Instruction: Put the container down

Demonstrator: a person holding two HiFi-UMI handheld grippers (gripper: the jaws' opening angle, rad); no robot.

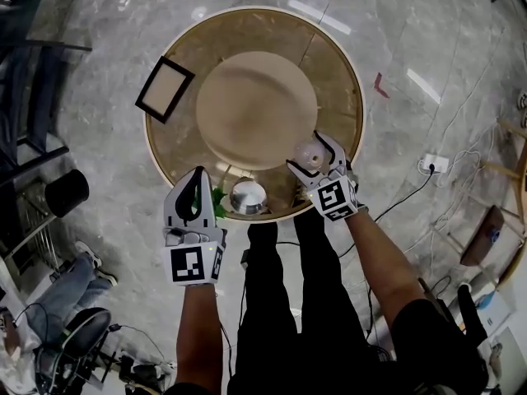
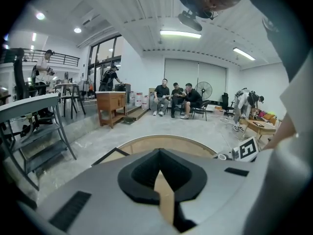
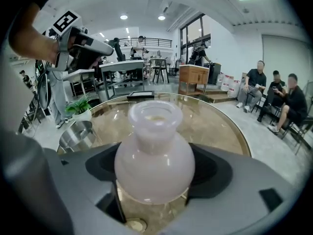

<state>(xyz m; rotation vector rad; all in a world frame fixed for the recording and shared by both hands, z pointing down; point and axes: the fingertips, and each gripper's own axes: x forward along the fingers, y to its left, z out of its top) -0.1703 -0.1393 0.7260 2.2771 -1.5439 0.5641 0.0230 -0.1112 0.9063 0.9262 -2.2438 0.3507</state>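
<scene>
Jaws of the right tool (image 1: 310,155) pinched the container (image 3: 154,159) round its belly, neck upward, over the round surface (image 1: 329,64), just right of the steel bowl (image 1: 248,197). Left of that bowl, the left tool (image 1: 198,176) was pressed together on nothing. Smooth, glossy and probably glass or ceramic, the container looked light but slippery and breakable. The belly under the neck seemed the safest hold. No label or writing showed on it.

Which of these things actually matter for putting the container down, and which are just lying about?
In the job: pale container, gripped in the right tool; round table beneath it.
Lying about: steel bowl, small plant, black frame, shut left tool.
</scene>
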